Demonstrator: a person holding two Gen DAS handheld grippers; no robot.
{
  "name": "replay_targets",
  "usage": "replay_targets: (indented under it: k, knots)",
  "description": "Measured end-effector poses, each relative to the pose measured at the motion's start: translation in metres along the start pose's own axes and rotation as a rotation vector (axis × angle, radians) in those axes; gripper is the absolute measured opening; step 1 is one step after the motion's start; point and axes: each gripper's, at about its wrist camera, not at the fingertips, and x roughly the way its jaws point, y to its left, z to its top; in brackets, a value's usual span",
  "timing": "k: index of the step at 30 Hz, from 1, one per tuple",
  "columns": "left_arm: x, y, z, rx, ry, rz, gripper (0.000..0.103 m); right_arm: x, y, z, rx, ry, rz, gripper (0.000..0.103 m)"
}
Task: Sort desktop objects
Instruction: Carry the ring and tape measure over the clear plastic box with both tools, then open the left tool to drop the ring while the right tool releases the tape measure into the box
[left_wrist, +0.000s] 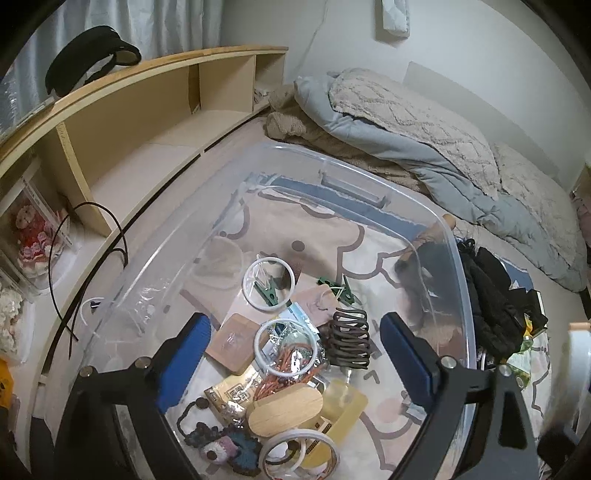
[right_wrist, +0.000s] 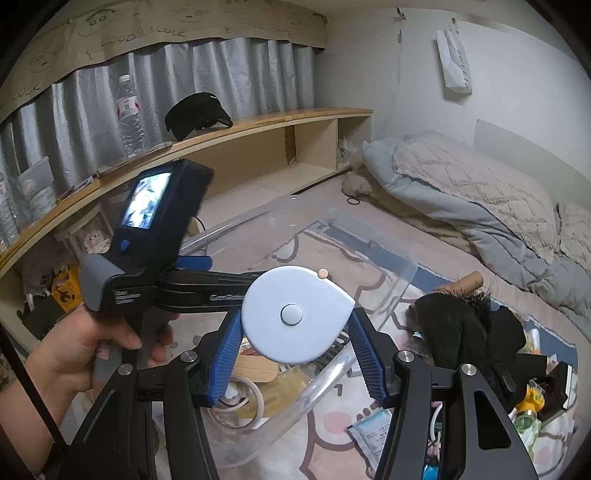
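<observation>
Gripping a white tape measure (right_wrist: 297, 314) that hides the clear bin (right_wrist: 391, 273) beyond, the right gripper (right_wrist: 295, 347) pinches; the left gripper (left_wrist: 295, 360) hangs spread, empty.

a pale wooden shelf unit (right_wrist: 258, 147) runs along the wall under grey curtains (right_wrist: 221, 77). on its top board lie a black cap (right_wrist: 197, 114) and, further along, a clear water bottle (right_wrist: 130, 114) standing upright. a strip of brown paper (right_wrist: 166, 29) with doodled faces hangs above the curtains. in a lower compartment sits a doll in a red dress (left_wrist: 31, 236), beside thin black cables (left_wrist: 92, 240). on the floor against the white wall lies a rumpled grey-blue quilt (right_wrist: 480, 221) with a beige blanket (right_wrist: 472, 177) on top. a white bag (right_wrist: 454, 62) hangs on the wall above.
</observation>
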Motion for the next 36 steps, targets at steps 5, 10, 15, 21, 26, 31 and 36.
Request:
replay_targets:
  k: [5, 10, 15, 21, 26, 31, 36]
  knots:
    - [-0.017, 0.006, -0.008, 0.024, -0.049, 0.019, 0.093, 0.019, -0.003, -0.002, 0.022, 0.039, -0.008, 0.059]
    - [-0.03, 0.013, -0.018, 0.068, -0.084, 0.045, 0.093, 0.056, -0.002, -0.001, 0.055, 0.091, -0.004, 0.059]
    - [-0.046, 0.027, -0.027, 0.094, -0.137, 0.095, 0.094, 0.1, -0.003, 0.006, 0.073, 0.169, -0.013, 0.059]
    - [-0.063, 0.04, -0.028, 0.074, -0.176, 0.071, 0.094, 0.128, -0.007, 0.036, 0.047, 0.194, -0.077, 0.059]
    - [-0.071, 0.044, -0.028, 0.067, -0.191, 0.038, 0.094, 0.145, -0.005, 0.062, 0.035, 0.164, -0.061, 0.059]
    - [-0.071, 0.039, -0.03, 0.1, -0.19, 0.03, 0.094, 0.161, -0.018, 0.073, 0.116, 0.119, -0.063, 0.103]
    - [-0.068, 0.039, -0.028, 0.108, -0.189, 0.03, 0.094, 0.156, -0.025, 0.071, 0.124, 0.1, -0.054, 0.103]
